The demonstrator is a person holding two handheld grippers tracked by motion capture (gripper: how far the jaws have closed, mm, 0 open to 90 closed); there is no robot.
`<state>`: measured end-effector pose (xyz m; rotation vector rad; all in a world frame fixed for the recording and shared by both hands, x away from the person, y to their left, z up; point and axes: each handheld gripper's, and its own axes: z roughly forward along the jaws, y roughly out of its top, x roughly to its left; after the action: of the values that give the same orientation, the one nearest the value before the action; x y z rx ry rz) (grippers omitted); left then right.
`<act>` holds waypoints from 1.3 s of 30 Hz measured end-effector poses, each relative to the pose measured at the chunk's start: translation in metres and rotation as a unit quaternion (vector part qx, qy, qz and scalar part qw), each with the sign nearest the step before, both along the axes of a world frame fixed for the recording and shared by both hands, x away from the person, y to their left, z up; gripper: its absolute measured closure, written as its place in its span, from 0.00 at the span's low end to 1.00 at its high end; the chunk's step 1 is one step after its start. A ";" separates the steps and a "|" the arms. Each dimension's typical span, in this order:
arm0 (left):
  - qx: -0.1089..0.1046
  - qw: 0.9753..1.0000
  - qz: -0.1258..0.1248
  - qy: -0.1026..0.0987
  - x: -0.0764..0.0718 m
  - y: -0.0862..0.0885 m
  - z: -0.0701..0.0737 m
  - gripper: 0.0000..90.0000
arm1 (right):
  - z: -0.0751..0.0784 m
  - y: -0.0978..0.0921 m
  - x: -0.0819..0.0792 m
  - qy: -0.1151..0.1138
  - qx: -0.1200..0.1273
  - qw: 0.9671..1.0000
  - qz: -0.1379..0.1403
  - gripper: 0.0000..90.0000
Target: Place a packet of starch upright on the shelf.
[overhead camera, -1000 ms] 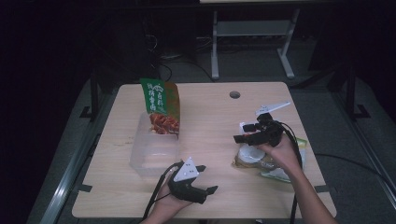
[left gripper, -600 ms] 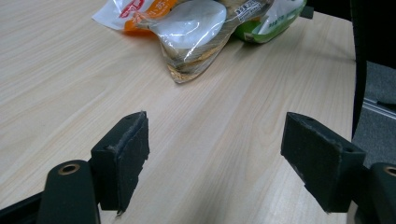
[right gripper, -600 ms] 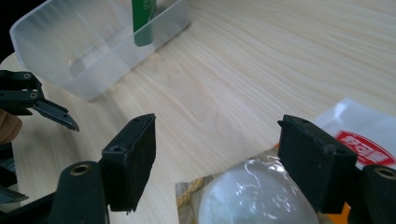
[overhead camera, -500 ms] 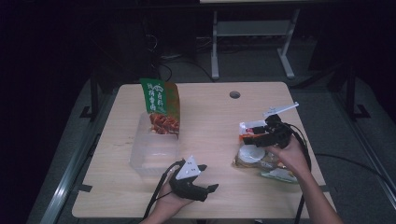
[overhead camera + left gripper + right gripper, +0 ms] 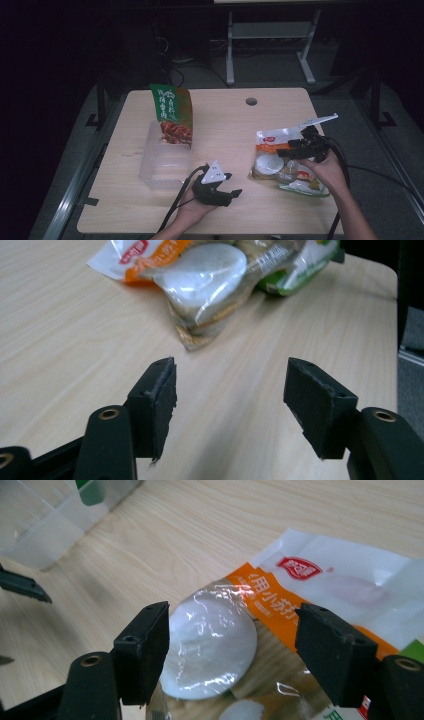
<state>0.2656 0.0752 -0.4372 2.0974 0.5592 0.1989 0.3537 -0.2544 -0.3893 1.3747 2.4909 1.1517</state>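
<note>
A heap of snack packets lies at the table's right: a white and orange packet (image 5: 272, 137) (image 5: 320, 575), a clear packet of white round pieces (image 5: 267, 165) (image 5: 210, 640) (image 5: 205, 275), and a green packet (image 5: 305, 187). My right gripper (image 5: 286, 149) (image 5: 232, 630) hovers open just over the clear packet, its jaws on either side of a white piece without touching it. My left gripper (image 5: 234, 184) (image 5: 230, 385) rests open low over the bare wood near the front edge, pointing at the heap, with nothing between its jaws.
A tall green and orange snack bag (image 5: 172, 112) stands at the far end of a clear plastic container (image 5: 160, 170) left of centre. The wooden table (image 5: 225, 125) has a cable hole (image 5: 251, 101) near its back edge. Cables trail from both grippers.
My right gripper has shifted slightly right and lower onto the packet heap. The left gripper has stayed in place.
</note>
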 end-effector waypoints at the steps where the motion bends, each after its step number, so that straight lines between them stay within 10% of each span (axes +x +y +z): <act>1: -0.004 1.000 0.003 -0.001 0.002 -0.003 0.001 0.43 | -0.001 -0.001 0.000 0.000 -0.001 1.000 -0.001 0.32; 29: 0.008 0.999 -0.017 0.026 0.043 -0.059 -0.006 0.60 | -0.007 -0.041 -0.009 0.003 -0.020 0.999 -0.042 0.31; 39: 0.015 0.999 -0.014 0.042 0.058 -0.072 -0.014 0.60 | -0.018 -0.043 -0.002 0.036 -0.014 0.998 -0.052 0.30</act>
<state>0.3238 0.0030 -0.4511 2.1490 0.5790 0.1029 0.3522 -0.2970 -0.4070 1.5448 2.4383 1.0618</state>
